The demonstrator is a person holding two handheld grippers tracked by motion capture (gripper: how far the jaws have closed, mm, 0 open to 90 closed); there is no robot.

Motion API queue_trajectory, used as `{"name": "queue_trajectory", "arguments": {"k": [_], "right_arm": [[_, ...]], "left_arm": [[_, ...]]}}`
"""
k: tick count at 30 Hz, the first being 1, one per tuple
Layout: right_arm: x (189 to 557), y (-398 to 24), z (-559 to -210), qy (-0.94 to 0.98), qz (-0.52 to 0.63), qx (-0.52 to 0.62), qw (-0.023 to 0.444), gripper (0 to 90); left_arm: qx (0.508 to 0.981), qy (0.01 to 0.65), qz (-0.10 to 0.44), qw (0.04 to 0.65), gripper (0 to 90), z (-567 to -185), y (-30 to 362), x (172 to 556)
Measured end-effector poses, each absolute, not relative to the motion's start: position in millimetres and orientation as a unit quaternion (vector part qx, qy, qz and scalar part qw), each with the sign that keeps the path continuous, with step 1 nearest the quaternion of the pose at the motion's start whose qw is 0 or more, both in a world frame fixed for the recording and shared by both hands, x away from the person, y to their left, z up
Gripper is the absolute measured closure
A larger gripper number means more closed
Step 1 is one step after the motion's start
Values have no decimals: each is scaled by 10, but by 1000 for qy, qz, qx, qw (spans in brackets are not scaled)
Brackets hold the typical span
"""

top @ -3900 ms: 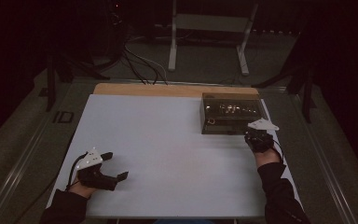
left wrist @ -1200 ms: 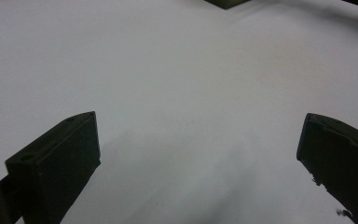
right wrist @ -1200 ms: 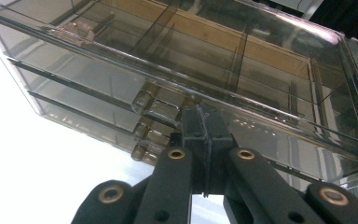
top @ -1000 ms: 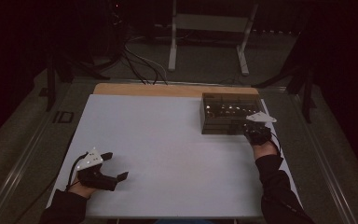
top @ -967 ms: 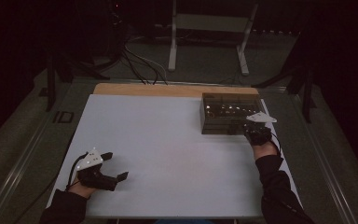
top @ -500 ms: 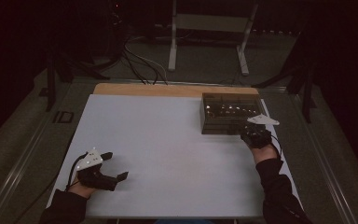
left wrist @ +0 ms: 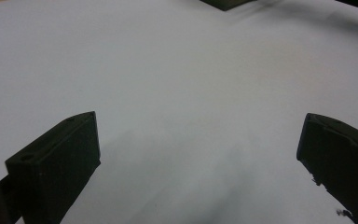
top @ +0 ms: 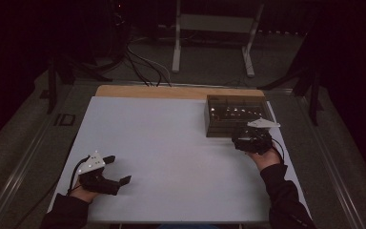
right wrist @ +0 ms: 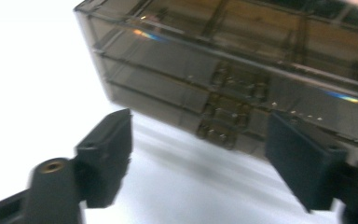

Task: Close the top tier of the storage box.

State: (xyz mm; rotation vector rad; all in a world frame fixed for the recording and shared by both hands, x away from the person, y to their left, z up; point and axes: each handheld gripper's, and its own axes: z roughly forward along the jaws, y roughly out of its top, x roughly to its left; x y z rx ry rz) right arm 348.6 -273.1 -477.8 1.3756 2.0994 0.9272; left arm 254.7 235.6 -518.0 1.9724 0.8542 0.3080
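The right gripper [right wrist: 198, 144] has just been opening its jaws; they stand wide with nothing between them, just short of the latch side of the smoky clear compartment box [right wrist: 242, 60]. That box sits at the white table's [top: 171, 143] far right. The left gripper [top: 108, 171] gapes empty near the front left.

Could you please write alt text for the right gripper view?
The right gripper has its two black jaws open before a smoky transparent box with stacked drawers, nothing between them. The box stands on a white table.
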Motion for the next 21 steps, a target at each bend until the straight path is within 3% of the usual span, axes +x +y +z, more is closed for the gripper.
{"name": "queue_trajectory", "arguments": {"k": [7,21], "right_arm": [[3467,-2638,-4788,783,346,477,201,2],[3435,-2496,-4684,787,372,452,196,0]], "left_arm": [[803,349,124,468,9,-5179,2357,2552],[803,349,124,467,9,-5184,2355,2556]]}}
